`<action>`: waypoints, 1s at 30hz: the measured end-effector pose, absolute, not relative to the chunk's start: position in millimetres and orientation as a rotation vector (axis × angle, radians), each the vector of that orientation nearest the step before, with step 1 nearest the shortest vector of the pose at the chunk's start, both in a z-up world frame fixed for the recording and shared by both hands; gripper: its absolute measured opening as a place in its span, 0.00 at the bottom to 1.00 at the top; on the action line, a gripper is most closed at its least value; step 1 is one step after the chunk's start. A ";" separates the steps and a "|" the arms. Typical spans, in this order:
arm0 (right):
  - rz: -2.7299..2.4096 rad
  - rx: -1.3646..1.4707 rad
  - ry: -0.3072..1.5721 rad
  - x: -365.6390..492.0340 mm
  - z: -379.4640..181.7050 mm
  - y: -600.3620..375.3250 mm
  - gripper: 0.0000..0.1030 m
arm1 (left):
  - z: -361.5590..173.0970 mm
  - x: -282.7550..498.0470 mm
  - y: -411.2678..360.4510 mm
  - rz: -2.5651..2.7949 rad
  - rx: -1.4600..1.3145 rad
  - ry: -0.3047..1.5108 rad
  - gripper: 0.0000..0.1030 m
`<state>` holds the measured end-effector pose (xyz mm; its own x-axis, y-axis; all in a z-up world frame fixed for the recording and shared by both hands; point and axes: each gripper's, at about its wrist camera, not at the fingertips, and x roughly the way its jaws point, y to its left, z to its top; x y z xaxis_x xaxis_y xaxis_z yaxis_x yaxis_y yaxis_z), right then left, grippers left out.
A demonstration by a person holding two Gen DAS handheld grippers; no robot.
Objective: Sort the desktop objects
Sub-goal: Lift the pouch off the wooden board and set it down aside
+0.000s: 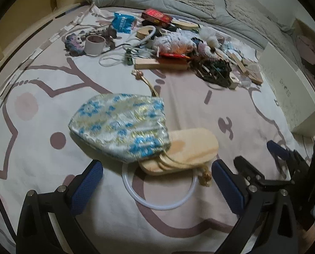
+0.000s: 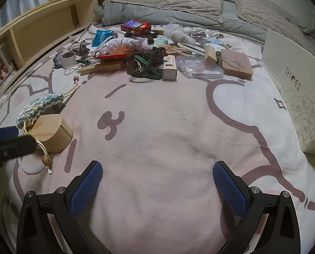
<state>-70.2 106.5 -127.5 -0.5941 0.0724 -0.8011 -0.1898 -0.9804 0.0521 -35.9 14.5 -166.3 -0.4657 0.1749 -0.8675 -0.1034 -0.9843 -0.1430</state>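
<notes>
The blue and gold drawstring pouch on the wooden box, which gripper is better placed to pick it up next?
Left. The left gripper is open directly in front of the pouch and wooden box. The right gripper, also open, faces bare bedsheet, with the pouch far off to its left.

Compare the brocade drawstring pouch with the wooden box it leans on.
The brocade pouch is soft fabric patterned in blue and gold; the wooden box is rigid, plain pale wood. The pouch lies slumped and wrinkled, partly on top of the box; the box sits flat on the sheet. The pouch has beaded cords; the box shows none. Both lie apart from the clutter pile.
</notes>
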 end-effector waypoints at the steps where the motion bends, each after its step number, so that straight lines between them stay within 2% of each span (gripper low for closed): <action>1: 2.673 -1.334 0.199 -70.0 -127.6 107.0 1.00 | -165.2 -37.1 11.9 2.569 -1.520 -0.124 1.00; 11: 2.667 -1.339 0.205 -70.2 -128.6 107.1 1.00 | -172.4 -56.5 -9.6 2.659 -1.571 -0.126 1.00; 25: 2.652 -1.347 0.187 -70.9 -129.0 105.7 1.00 | -164.5 -78.5 -55.8 2.894 -1.605 0.031 1.00; 30: 2.597 -1.402 0.170 -77.6 -123.2 102.8 1.00 | -165.6 -80.1 -70.1 2.931 -1.675 0.014 1.00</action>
<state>-77.6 102.8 -123.2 -0.5372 0.1078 -0.8366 -0.2158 -0.9764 0.0127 -80.1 -70.1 -165.6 -0.4871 -0.2056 -0.8488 0.1976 -0.9726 0.1222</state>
